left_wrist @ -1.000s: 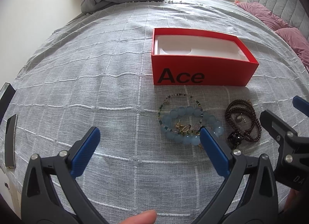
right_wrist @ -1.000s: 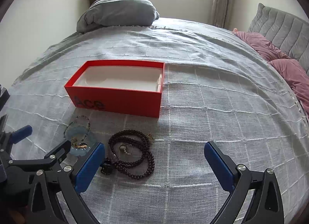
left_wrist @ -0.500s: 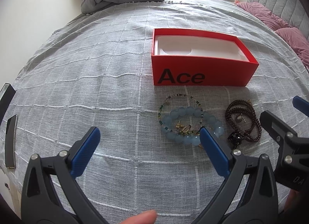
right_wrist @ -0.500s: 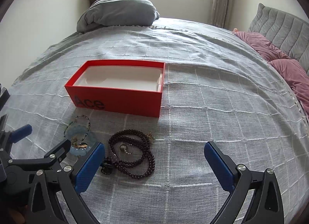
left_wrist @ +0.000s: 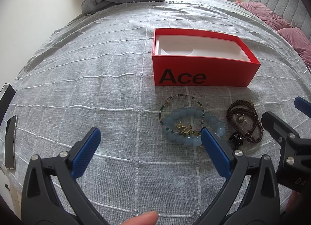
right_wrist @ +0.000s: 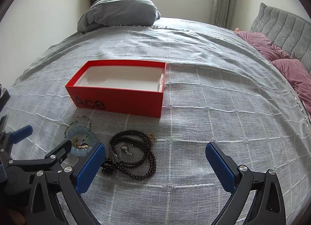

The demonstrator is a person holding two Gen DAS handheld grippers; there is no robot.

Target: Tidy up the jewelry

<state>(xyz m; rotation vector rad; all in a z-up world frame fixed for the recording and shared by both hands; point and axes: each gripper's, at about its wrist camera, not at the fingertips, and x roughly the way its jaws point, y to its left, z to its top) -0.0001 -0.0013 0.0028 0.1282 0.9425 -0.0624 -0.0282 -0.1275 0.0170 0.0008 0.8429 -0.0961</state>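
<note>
An open red box (left_wrist: pixel 204 73) marked "Ace", white and empty inside, sits on the grey bedspread; it also shows in the right wrist view (right_wrist: pixel 120 98). In front of it lie a pale blue bead bracelet (left_wrist: pixel 186 116) with a thin multicoloured bead bracelet (left_wrist: pixel 182 96) and small gold pieces (left_wrist: pixel 184 128), and a dark brown bead necklace (left_wrist: pixel 245 120). The necklace (right_wrist: pixel 134 157) and blue bracelet (right_wrist: pixel 81 133) show in the right wrist view. My left gripper (left_wrist: pixel 149 137) is open and empty, just short of the bracelets. My right gripper (right_wrist: pixel 155 153) is open and empty, near the necklace.
A grey folded blanket (right_wrist: pixel 118 15) lies at the far end of the bed. Pink pillows (right_wrist: pixel 287 65) and a grey headboard (right_wrist: pixel 281 29) are at the right. Dark flat objects (left_wrist: pixel 10 139) sit at the bed's left edge.
</note>
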